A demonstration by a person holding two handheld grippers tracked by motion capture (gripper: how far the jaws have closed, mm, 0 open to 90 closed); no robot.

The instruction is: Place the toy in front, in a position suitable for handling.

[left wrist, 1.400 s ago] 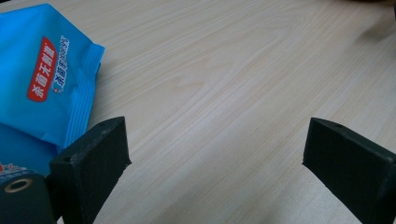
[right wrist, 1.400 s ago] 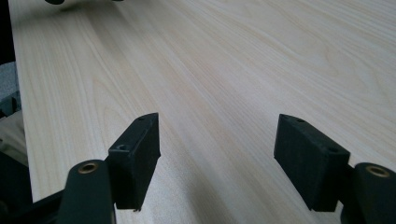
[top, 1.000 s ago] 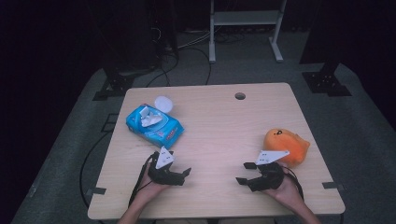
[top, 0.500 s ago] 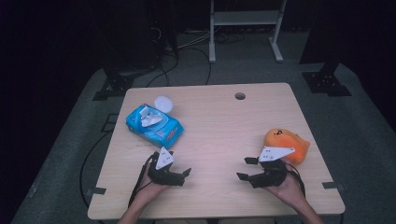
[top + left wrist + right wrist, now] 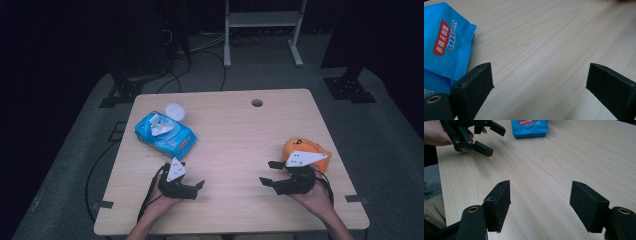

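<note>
Resting low over the counter point(image 5: 235, 135), the left gripper point(image 5: 192, 186) has its jaws spread wide with nothing between them, just beside the near corner of the blue wipes pack point(image 5: 165, 133). Well apart from that pack, the right gripper point(image 5: 268, 173) likewise holds its jaws released over bare wood, with the orange pouch point(image 5: 306, 150) just behind it.

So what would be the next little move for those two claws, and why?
Probably the left claw edges forward toward the blue wipes pack. Its jaws stand wide open and empty over bare table, and the pack, its lid flipped open, lies just ahead. The right claw is also open, beside the orange thing.
</note>
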